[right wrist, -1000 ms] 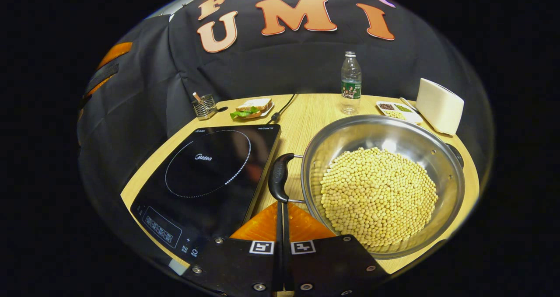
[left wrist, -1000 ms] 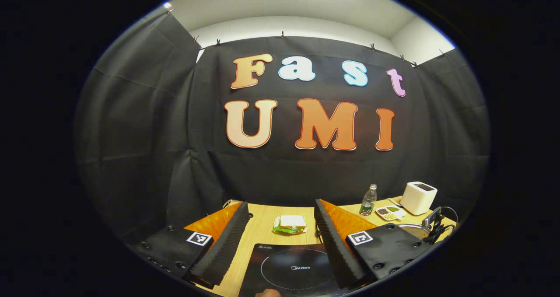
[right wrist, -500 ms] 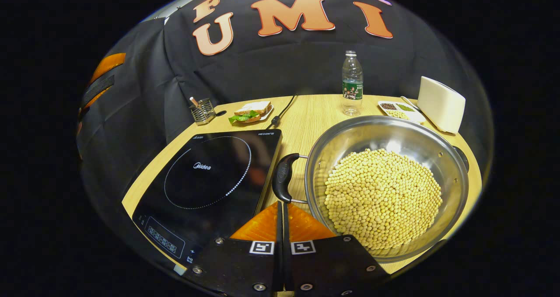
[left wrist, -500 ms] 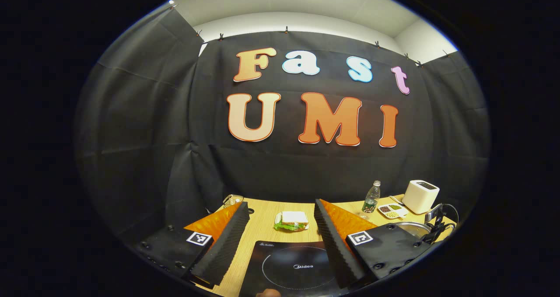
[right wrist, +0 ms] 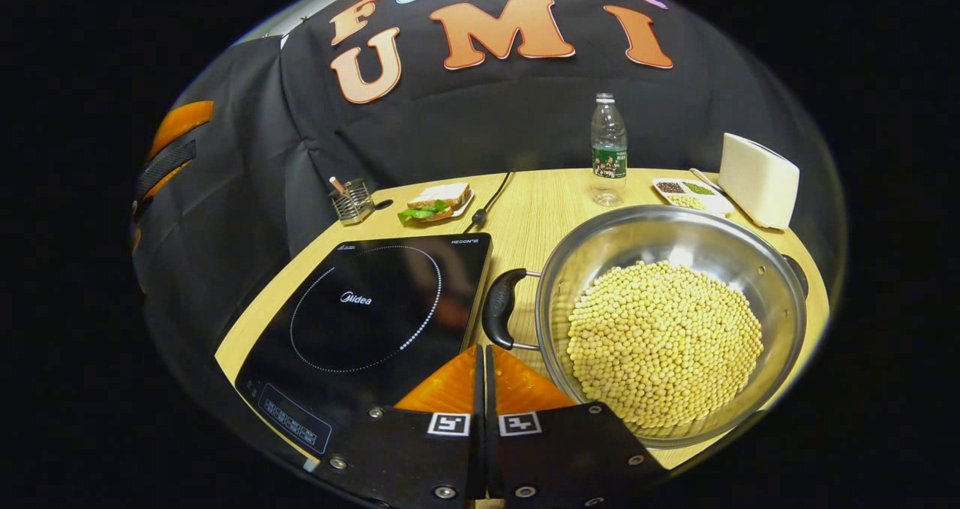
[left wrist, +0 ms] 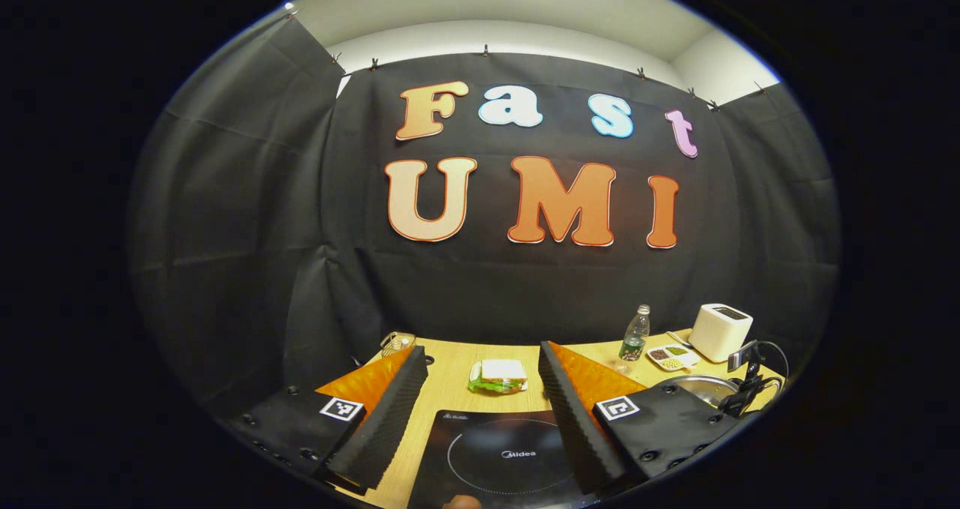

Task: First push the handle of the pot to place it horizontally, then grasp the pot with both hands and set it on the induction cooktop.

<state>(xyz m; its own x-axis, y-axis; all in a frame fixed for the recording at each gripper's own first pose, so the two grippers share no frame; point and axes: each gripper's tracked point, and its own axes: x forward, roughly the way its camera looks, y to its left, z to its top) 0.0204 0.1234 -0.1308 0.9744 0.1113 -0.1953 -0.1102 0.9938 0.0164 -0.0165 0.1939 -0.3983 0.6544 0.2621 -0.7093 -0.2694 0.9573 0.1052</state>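
left gripper [left wrist: 480, 396] jaws wide, right gripper [right wrist: 481, 359] jaws closed, empty

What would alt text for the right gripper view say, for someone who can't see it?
A steel pot full of pale beans sits on a wooden table, right of a black induction cooktop. The right gripper, fingers together, points at the pot's near black handle. Behind stand a water bottle, a sandwich and a white toaster.

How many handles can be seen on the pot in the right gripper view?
2: a dark handle on the pot facing the cooktop, and another handle on the opposite rim, partly hidden.
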